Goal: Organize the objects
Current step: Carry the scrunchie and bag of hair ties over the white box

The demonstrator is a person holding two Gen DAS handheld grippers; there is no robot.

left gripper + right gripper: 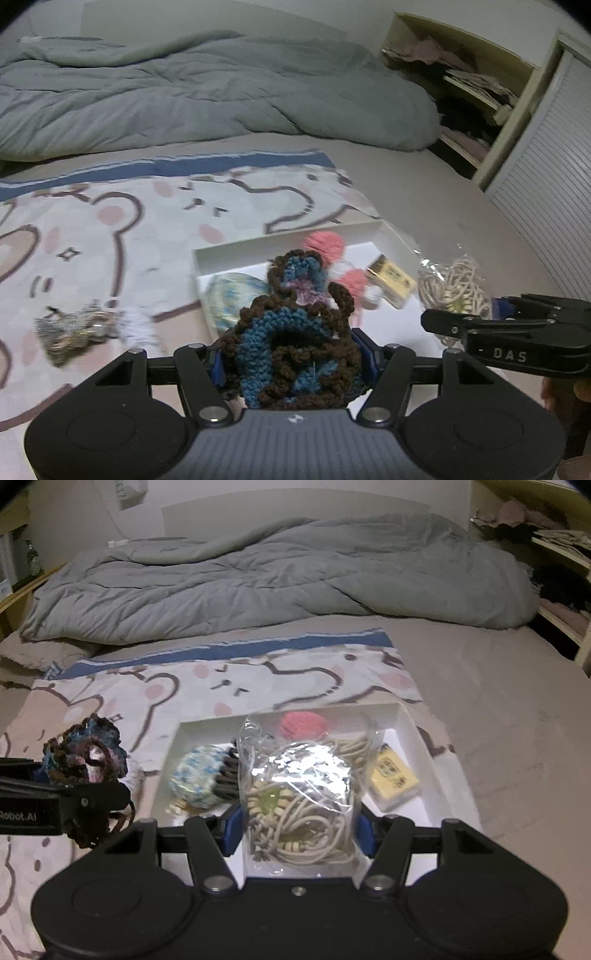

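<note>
L claw point(293, 360) gripping crochet piece point(295, 332), R claw point(299, 829) gripping cord bag point(299, 805), white box point(406, 716) partly hidden

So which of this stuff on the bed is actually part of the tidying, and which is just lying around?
Part of the job:
- crocheted blue-brown piece, held in the left tool
- clear bag of beige cords, held in the right tool
- white box with pink yarn ball, yellow packet, blue-white knitted piece
- glittery bow, outside the box

Just lying about:
- grey duvet
- bear-print blanket
- shelves
</note>
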